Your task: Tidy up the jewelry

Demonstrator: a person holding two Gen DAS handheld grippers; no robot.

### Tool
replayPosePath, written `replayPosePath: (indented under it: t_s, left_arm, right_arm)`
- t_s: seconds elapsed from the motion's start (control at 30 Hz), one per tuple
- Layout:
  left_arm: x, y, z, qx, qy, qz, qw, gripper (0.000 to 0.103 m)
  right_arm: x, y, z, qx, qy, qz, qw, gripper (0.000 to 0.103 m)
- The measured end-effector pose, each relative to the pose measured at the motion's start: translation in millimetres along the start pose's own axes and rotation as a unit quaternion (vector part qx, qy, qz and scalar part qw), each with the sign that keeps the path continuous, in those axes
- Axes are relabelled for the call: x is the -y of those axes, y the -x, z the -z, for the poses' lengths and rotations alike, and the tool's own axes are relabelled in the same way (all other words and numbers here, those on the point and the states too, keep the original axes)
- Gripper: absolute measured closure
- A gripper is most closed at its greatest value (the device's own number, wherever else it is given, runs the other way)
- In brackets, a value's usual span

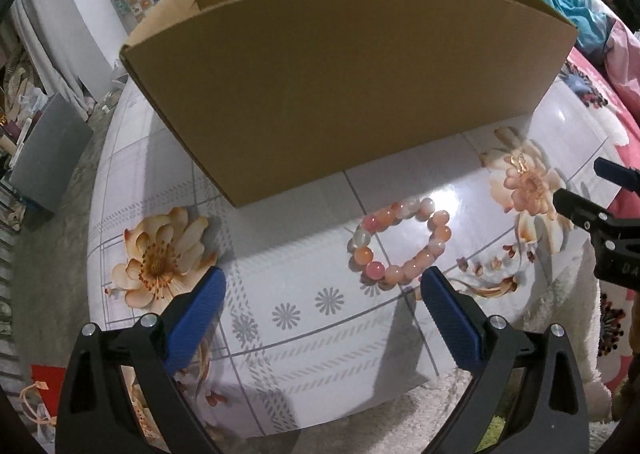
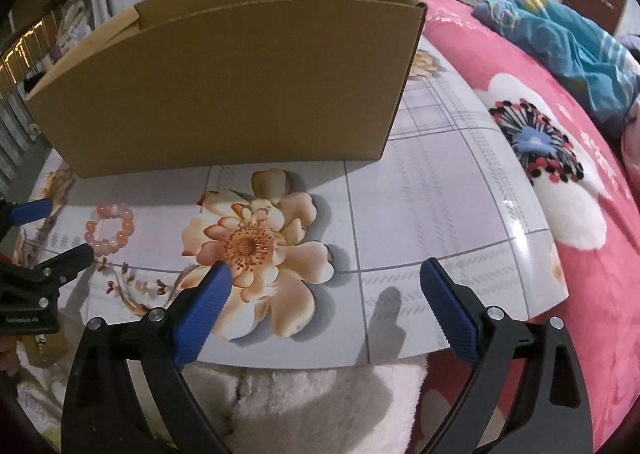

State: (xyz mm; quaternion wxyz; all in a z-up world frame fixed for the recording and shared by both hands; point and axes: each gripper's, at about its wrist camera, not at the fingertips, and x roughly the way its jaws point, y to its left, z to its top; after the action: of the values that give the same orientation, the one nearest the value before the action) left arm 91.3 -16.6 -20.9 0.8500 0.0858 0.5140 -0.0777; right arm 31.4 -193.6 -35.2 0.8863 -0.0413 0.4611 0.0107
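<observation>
Both hand-held tools hang over a glossy white tabletop (image 1: 304,254) printed with grey lines and large peach flowers. An open brown cardboard box (image 1: 340,86) stands on the far half of the table; its inside floor is hidden by the near wall. A bracelet of round pink, orange and whitish beads (image 1: 400,240) lies flat on the tabletop just in front of the box, toward the box's right end in the left wrist view. Left gripper (image 1: 322,296), black frame with blue ribbed pads: jaws spread wide, nothing between the pads, nothing held. From its midpoint the bracelet sits at about 1 o'clock, its near beads just beside the right pad tip; contact cannot be told. Right gripper (image 2: 326,286), same build: jaws likewise spread wide and empty, poised over a printed peach flower (image 2: 256,242) near the table's front edge. From this gripper the bracelet (image 2: 110,228) lies at roughly 10 o'clock, well apart, with the left tool's tips just beside it. A small gold-coloured item (image 1: 520,162) rests on the flower print at 2 o'clock from the bracelet; too small to identify. A pink floral blanket (image 2: 560,182) lies beyond the table's right edge.
</observation>
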Motion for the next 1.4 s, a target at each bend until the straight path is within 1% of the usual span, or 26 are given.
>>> replayPosePath:
  t_s: [0.27, 0.4, 0.63, 0.8, 0.87, 1.4]
  left_arm:
    - [-1, -9, 3, -0.01, -0.009, -0.01, 0.9999, 0.007]
    - [6, -8, 3, -0.01, -0.011, -0.012, 0.9998, 0.007]
    - [9, -7, 3, -0.01, -0.01, -0.014, 0.9998, 0.007]
    - [10, -6, 3, -0.01, -0.011, -0.019, 0.9997, 0.006]
    - [10, -6, 3, -0.009, -0.01, -0.018, 0.9997, 0.006]
    - [9, -6, 4, -0.005, -0.012, -0.022, 0.9997, 0.006]
  right_arm:
    - [-3, -13, -7, -0.016, 0.013, 0.014, 1.0, 0.009]
    - [-4, -20, -12, -0.025, 0.02, 0.002, 0.999, 0.008]
    - [-3, -28, -23, -0.029, 0.023, 0.0, 0.999, 0.008]
    - [4, -34, -30, -0.042, 0.015, -0.019, 0.999, 0.008]
    - [7, -37, -32, -0.044, 0.018, -0.02, 0.999, 0.008]
    - [13, -38, -31, -0.049, 0.021, -0.029, 0.998, 0.008]
